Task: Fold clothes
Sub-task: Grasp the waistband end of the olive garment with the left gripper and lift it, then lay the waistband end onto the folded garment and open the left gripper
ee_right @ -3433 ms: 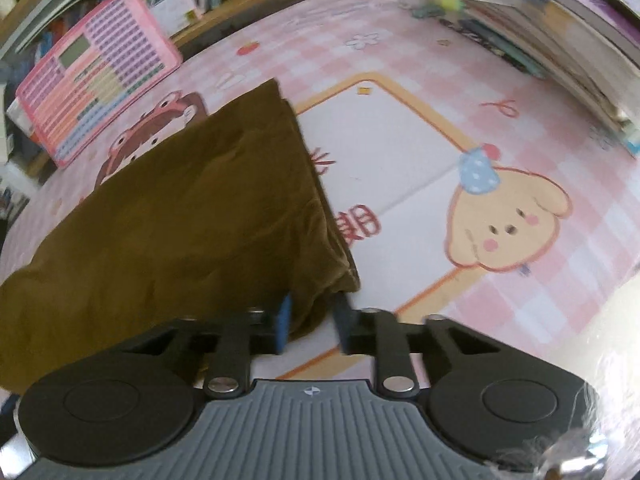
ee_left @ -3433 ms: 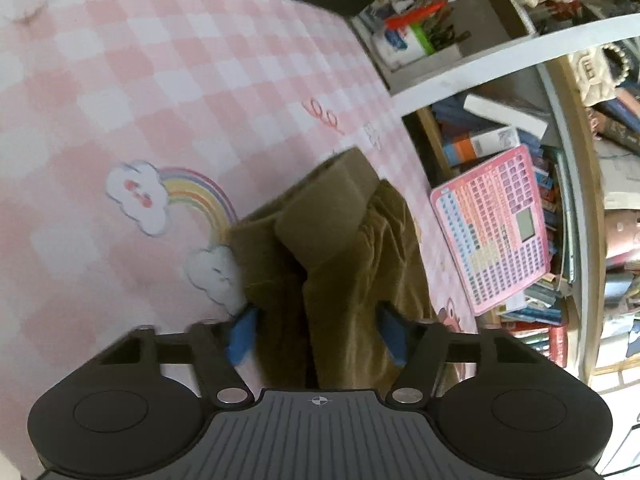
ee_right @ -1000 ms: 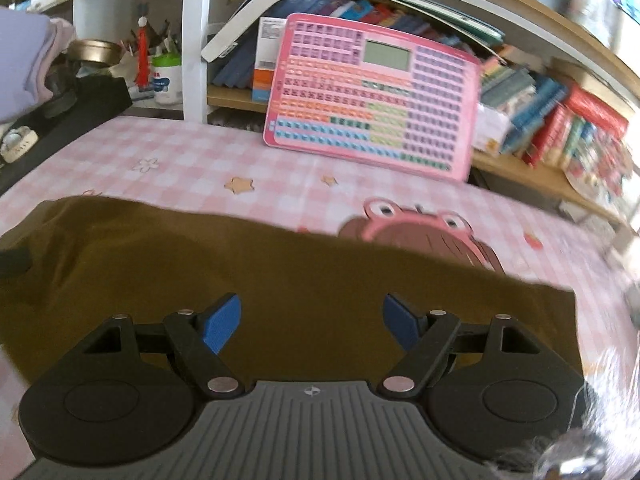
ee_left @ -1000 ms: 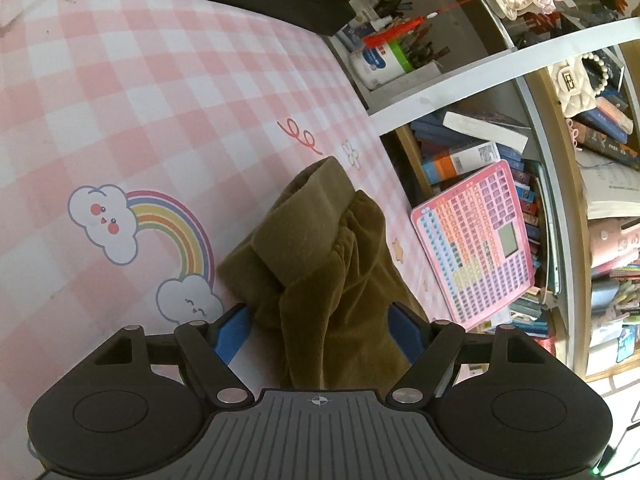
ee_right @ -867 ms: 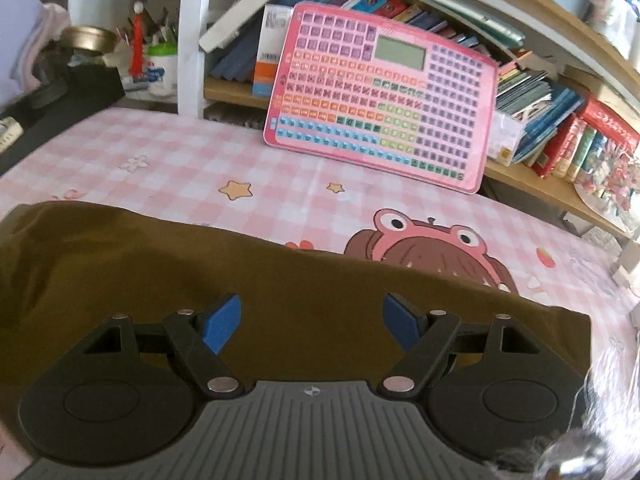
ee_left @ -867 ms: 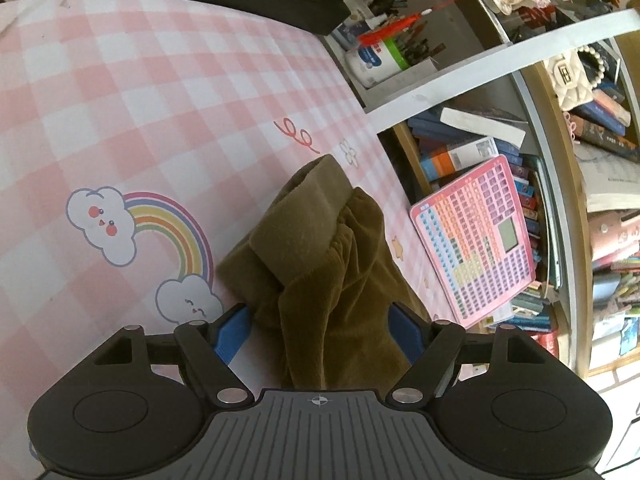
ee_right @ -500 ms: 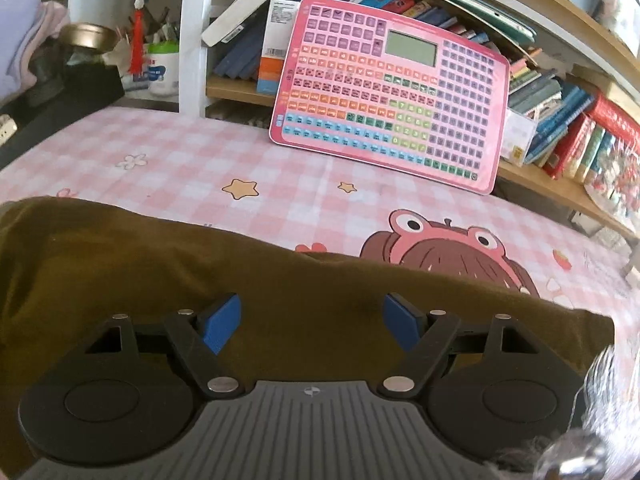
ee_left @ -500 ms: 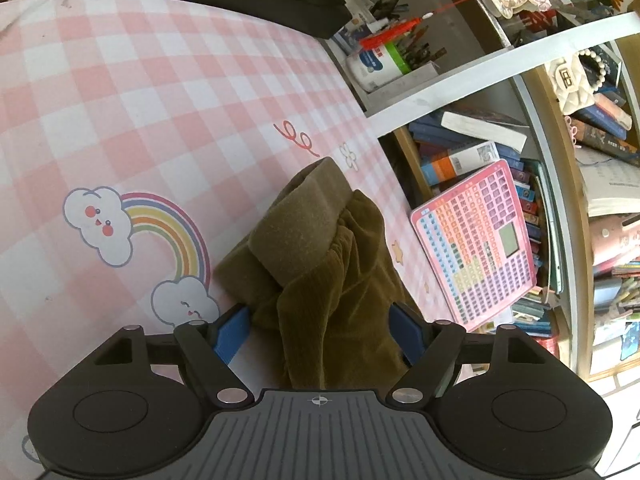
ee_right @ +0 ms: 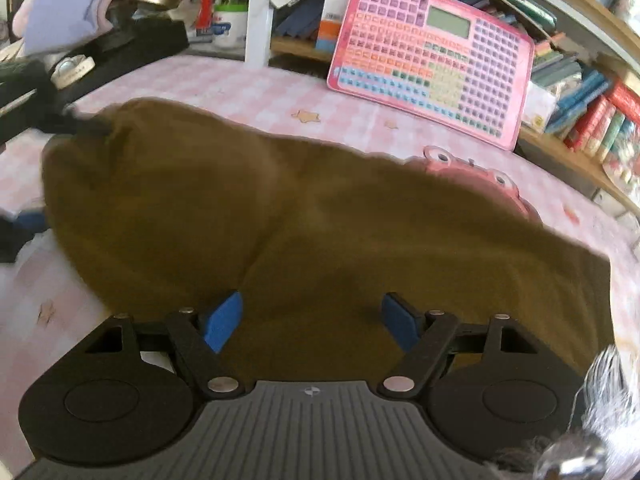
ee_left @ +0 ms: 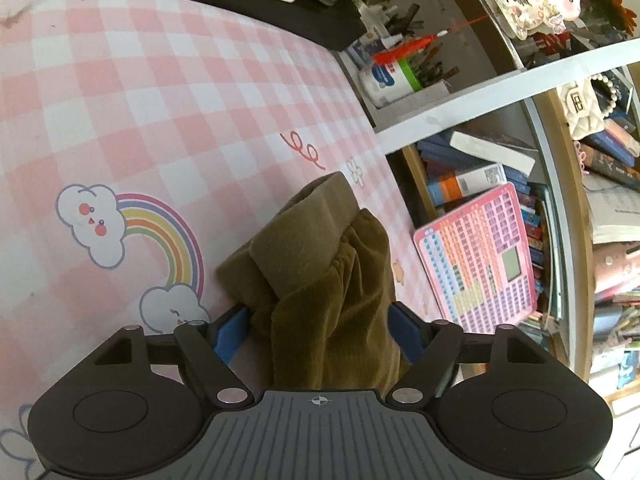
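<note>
Checked pink mat, fuzzy brown garment

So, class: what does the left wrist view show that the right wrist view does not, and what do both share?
Left only: the rainbow print on the mat and the garment's elastic waistband.
Right only: the frog print and a lilac cloth.
Both: the brown garment, the pink keyboard toy, an open gripper, left or right.

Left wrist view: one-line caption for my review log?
Open left tool straddles the bunched olive-brown garment on the pink checked mat.
</note>
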Action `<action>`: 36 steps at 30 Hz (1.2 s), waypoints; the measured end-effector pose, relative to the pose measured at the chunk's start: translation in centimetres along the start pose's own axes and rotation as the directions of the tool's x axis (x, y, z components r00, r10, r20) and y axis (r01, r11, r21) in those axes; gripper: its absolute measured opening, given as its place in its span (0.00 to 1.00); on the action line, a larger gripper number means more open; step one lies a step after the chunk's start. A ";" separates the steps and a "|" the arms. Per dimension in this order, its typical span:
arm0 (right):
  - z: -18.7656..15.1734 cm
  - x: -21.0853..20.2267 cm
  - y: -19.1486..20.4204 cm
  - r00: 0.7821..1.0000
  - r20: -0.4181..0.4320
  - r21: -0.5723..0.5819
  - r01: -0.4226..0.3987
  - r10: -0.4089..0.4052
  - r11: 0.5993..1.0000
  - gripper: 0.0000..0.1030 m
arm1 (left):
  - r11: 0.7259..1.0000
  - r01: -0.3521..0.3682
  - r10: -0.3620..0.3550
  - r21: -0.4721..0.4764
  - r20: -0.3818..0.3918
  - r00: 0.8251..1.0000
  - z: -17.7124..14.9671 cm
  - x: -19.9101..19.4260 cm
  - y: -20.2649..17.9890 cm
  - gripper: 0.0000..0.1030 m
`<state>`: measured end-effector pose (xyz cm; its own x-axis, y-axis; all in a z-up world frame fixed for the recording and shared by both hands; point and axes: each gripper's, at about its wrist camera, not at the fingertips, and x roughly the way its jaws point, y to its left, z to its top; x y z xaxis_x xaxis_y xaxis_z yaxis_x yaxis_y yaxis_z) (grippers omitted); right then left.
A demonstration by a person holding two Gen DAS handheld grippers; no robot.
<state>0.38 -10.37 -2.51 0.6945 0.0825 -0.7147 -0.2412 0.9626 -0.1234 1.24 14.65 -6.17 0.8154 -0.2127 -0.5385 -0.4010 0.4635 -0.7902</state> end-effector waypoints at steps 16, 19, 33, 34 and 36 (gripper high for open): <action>-0.1 -0.2 -3.9 0.991 -0.033 0.123 -0.126 0.131 0.984 0.78 | 0.770 0.059 -0.109 0.635 0.041 0.993 -5.6 -3.7 -12.6 0.14; -1.0 -1.3 -6.8 0.989 -0.040 0.196 -0.133 0.143 0.971 0.79 | 0.593 0.047 -0.105 0.804 0.019 0.994 -10.0 -4.0 -16.1 0.15; -8.7 -7.8 -19.6 0.986 -0.060 0.352 -0.124 0.155 0.928 0.80 | 0.625 0.140 0.148 0.768 -0.292 0.945 -23.6 0.5 -17.6 0.76; -8.9 -7.9 -20.2 0.984 -0.058 0.366 -0.135 0.167 0.921 0.80 | 0.634 0.135 0.144 0.761 -0.288 0.947 -23.8 0.0 -17.5 0.76; -9.1 -8.1 -21.2 0.980 -0.053 0.394 -0.156 0.192 0.906 0.80 | 0.660 0.115 0.121 0.742 -0.256 0.959 -23.5 -1.0 -17.3 0.76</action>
<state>-6.34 -33.81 -0.39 0.5984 0.2515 -0.7607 -0.0596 0.9608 0.2708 -2.44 -13.33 1.12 0.6269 -0.3682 -0.6866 0.1389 0.9200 -0.3665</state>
